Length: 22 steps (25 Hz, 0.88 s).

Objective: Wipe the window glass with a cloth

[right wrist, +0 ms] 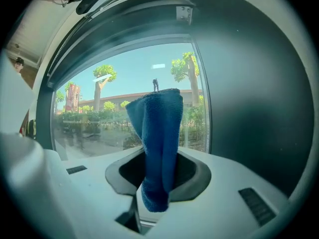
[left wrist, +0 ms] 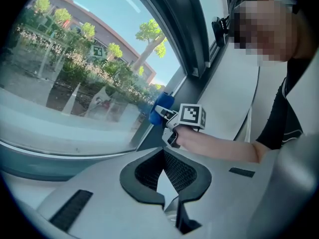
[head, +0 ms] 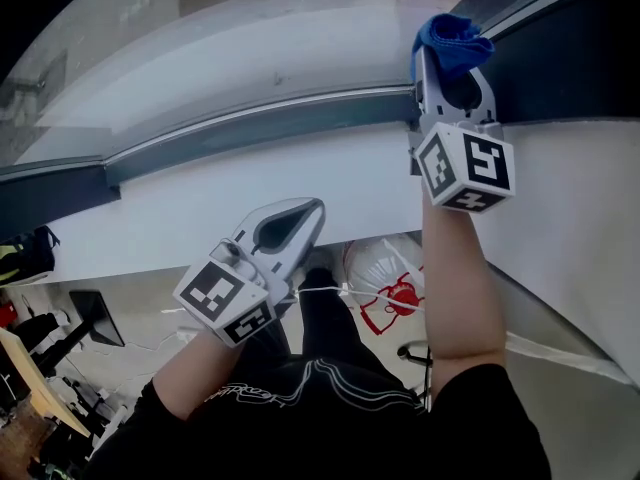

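The window glass (head: 230, 58) fills the top of the head view. My right gripper (head: 455, 73) is raised to the glass's right edge, shut on a blue cloth (head: 452, 36) that bunches out past its tips. In the right gripper view the cloth (right wrist: 157, 143) stands up between the jaws in front of the glass (right wrist: 99, 113). My left gripper (head: 316, 208) hangs lower, by the white ledge, shut with nothing in it. The left gripper view shows its tips (left wrist: 165, 203) meeting, with the right gripper (left wrist: 172, 119) and the cloth (left wrist: 162, 106) beyond, by the glass (left wrist: 75, 83).
A dark window frame (head: 260, 118) runs under the glass, with a white ledge (head: 330, 173) below it. A dark post (right wrist: 249, 108) bounds the pane on the right. On the floor below lie a white bag with red print (head: 385, 288) and dark furniture (head: 60, 328).
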Motion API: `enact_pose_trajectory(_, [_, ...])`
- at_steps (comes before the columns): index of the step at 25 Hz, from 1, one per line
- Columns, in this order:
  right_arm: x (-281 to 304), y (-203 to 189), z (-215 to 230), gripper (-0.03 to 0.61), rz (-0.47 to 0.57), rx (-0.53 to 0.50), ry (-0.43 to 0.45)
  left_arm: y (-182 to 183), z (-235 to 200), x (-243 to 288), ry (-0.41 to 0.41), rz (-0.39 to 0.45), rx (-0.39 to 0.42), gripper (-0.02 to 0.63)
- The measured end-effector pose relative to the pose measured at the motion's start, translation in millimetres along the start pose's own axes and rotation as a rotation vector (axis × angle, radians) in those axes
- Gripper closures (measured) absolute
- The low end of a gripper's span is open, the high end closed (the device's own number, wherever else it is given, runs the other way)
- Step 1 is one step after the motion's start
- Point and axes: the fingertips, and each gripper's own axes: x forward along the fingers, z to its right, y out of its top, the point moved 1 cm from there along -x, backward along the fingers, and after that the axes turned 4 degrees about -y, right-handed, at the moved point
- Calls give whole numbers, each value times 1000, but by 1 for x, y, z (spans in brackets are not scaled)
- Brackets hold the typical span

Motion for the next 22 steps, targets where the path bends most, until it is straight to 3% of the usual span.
enact_pose_trajectory(6, [-2,0,23,485,4,43,-104,-1,6,8,-28,-12,-2,609])
enact_pose_trajectory(13, [-4,-2,18,485,18,52,-106,-4,5,-3,-16,-7,2,609])
enact_pose_trajectory(17, [-14,-6,-16,485,17,42,-66,-4,-7,-29,17,10,-11,609])
enact_pose_trajectory(22, [-28,-9,-96,485,4,25,45,2,-26,-77,56,64,-23,609])
